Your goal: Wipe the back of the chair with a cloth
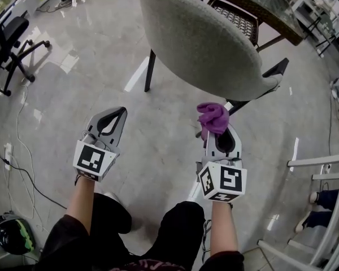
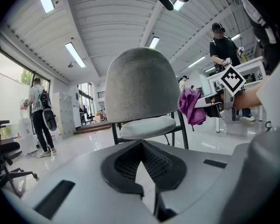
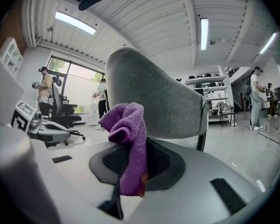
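Cloth (image 1: 213, 117), crumpled purple, pinched in right gripper (image 1: 219, 130), left gripper (image 1: 122, 112) closed empty, rounded grey fabric chair back (image 1: 198, 38).

There's the right tool (image 1: 216, 133) out front, a purple cloth (image 1: 213, 117) bunched at its tip, just under the lower edge of the grey chair back (image 1: 198, 38). Off to the side, the left tool (image 1: 121, 113), tips meeting with nothing between them, over the glossy floor (image 1: 101, 66). A black office chair (image 1: 8, 38) stands far left.

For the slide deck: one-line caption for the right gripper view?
Right gripper shut on a purple cloth, raised in front of the grey chair back.
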